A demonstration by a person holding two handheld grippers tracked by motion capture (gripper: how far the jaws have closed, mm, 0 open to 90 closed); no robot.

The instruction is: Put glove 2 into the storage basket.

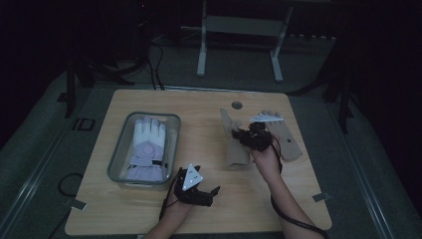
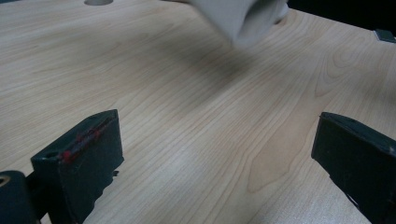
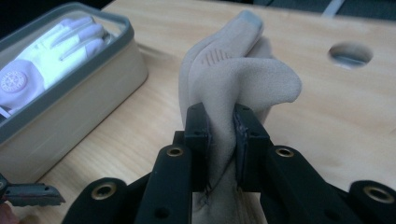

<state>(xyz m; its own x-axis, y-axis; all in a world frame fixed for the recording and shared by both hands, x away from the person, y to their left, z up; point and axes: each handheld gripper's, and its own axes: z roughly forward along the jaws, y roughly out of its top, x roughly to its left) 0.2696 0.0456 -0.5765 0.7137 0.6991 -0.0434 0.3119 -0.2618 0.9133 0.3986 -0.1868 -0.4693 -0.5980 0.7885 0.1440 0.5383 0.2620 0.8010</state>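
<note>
A beige glove (image 1: 232, 147) lies on the wooden table (image 1: 199, 107) right of centre. My right gripper (image 1: 248, 135) is shut on a raised fold of it. In the right gripper view the two black pads (image 3: 200, 128) pinch the beige glove (image 3: 243, 79), which bunches up above them. A second beige glove (image 1: 289, 142) lies flat just to the right. My left gripper (image 1: 206, 180) rests near the front edge, open, its jaws wide apart over bare wood (image 2: 215, 154). The beige glove's edge (image 2: 243, 16) shows beyond it.
A clear bin (image 1: 118, 154) at the table's left holds a white and lavender glove (image 1: 147, 144); the bin (image 3: 79, 88) also stands left of the held glove. A round hole (image 1: 237, 105) sits near the far edge. Metal frame legs stand beyond the table.
</note>
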